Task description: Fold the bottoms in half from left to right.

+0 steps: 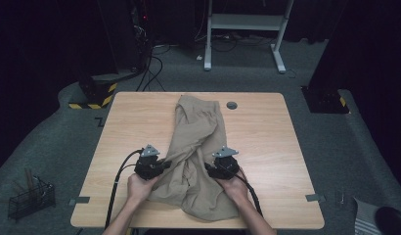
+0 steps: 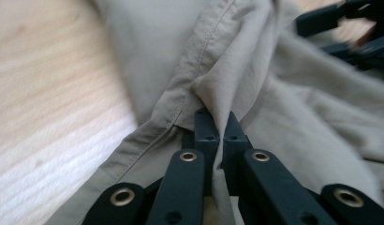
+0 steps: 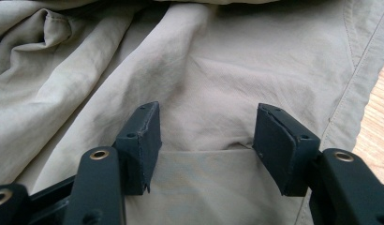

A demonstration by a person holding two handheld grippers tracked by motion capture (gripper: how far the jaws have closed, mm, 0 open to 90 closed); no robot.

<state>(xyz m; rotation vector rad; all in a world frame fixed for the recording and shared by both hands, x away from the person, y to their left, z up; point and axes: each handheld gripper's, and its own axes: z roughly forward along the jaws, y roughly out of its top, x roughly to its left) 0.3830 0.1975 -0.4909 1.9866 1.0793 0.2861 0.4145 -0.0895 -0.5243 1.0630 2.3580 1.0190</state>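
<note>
Beige trousers (image 1: 196, 147) lie crumpled down the middle of the table (image 1: 267, 147), reaching its near edge. The left gripper (image 2: 217, 123) pinches a fold by a seam; the right gripper (image 3: 206, 136) stands wide over the cloth. No readable writing.

free: bare table (image 1: 267, 147) both sides | obstacle: rumpled trousers (image 1: 196, 147) mid-table, grommet (image 1: 232, 105) behind

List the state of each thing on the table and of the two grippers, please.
beige trousers: crumpled, lying partly folded on the table.
left gripper: shut on a fold of the trousers near a seam.
right gripper: open, jaws wide apart over the cloth, not pinching it.
wooden table: bearing the trousers.
</note>
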